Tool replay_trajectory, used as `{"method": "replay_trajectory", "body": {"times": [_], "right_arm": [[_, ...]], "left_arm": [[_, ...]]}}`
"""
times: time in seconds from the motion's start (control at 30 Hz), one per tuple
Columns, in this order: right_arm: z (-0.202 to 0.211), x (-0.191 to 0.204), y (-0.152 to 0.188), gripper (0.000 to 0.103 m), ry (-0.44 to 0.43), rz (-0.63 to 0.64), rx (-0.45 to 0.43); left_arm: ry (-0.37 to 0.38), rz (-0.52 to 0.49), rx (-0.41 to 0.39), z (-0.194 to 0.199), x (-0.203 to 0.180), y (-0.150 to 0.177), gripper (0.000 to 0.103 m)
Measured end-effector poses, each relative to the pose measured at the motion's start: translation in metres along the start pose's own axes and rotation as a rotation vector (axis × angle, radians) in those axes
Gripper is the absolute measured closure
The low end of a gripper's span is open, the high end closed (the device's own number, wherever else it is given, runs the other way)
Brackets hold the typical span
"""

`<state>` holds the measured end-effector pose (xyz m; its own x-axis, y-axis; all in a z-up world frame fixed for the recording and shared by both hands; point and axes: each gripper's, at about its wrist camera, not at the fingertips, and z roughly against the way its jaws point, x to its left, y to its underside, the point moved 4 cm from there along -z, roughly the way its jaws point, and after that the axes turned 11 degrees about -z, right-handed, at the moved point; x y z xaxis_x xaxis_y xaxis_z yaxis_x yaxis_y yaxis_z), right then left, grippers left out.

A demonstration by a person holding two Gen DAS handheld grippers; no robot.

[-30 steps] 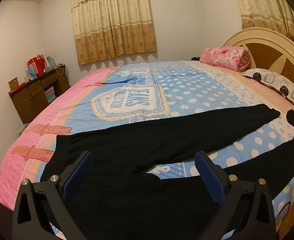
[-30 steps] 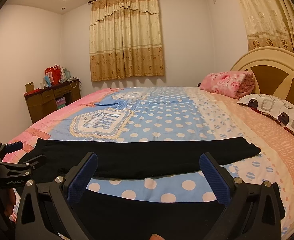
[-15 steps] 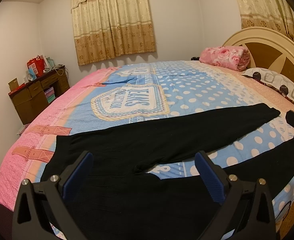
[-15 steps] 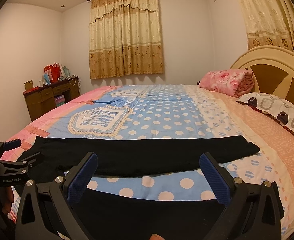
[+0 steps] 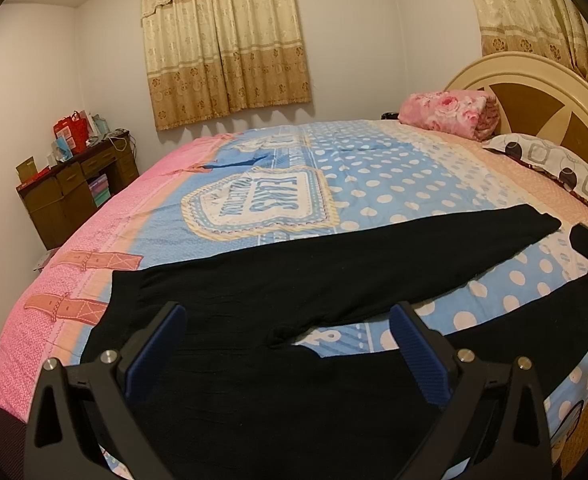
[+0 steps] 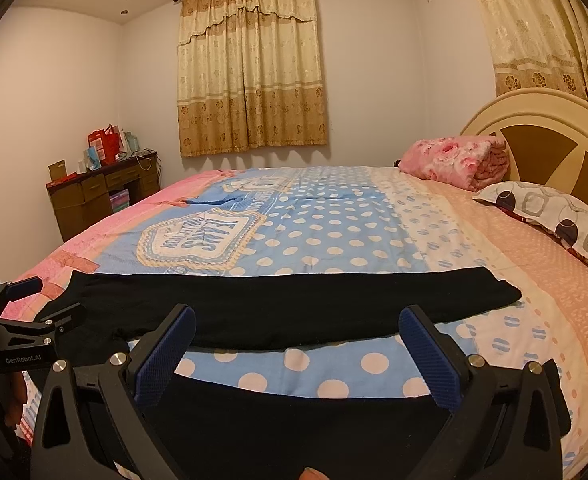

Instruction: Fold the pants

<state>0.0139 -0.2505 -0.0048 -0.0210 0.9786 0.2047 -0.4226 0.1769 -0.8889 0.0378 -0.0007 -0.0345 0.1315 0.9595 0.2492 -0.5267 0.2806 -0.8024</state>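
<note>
Black pants (image 5: 294, 280) lie spread flat on the bed, waistband at the left, the two legs splayed apart toward the right. They also show in the right wrist view (image 6: 294, 304). My left gripper (image 5: 289, 340) is open and empty, above the crotch and near leg. My right gripper (image 6: 298, 344) is open and empty, above the gap between the two legs, the near leg (image 6: 334, 432) under its fingers. The left gripper also shows at the left edge of the right wrist view (image 6: 33, 308).
The bed has a blue, pink and polka-dot quilt (image 5: 354, 168). A rolled pink floral blanket (image 5: 450, 114) and a patterned pillow (image 5: 554, 164) lie by the headboard (image 5: 534, 92). A brown desk (image 5: 73, 196) with bags stands by the far left wall.
The right gripper has dropped slightly lower and nearer the bed. The left gripper and the pants have barely moved.
</note>
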Motion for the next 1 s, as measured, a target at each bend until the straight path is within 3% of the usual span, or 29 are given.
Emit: {"method": "replay_trajectory", "body": {"times": [0.4,0.6,1.0], "right_arm": [[-0.003,0.000,0.005,0.001,0.000,-0.002,0.004],[-0.011,-0.006,0.009,0.001,0.003,-0.014,0.020],[-0.037,-0.033,0.002,0.001,0.016,-0.050,0.055]], "left_arm": [[-0.005,-0.006,0.003,-0.002,0.000,0.004,0.000],[0.000,-0.017,0.033,-0.015,-0.002,0.016,0.000],[0.007,-0.034,0.082,-0.040,-0.014,0.007,0.000]]}}
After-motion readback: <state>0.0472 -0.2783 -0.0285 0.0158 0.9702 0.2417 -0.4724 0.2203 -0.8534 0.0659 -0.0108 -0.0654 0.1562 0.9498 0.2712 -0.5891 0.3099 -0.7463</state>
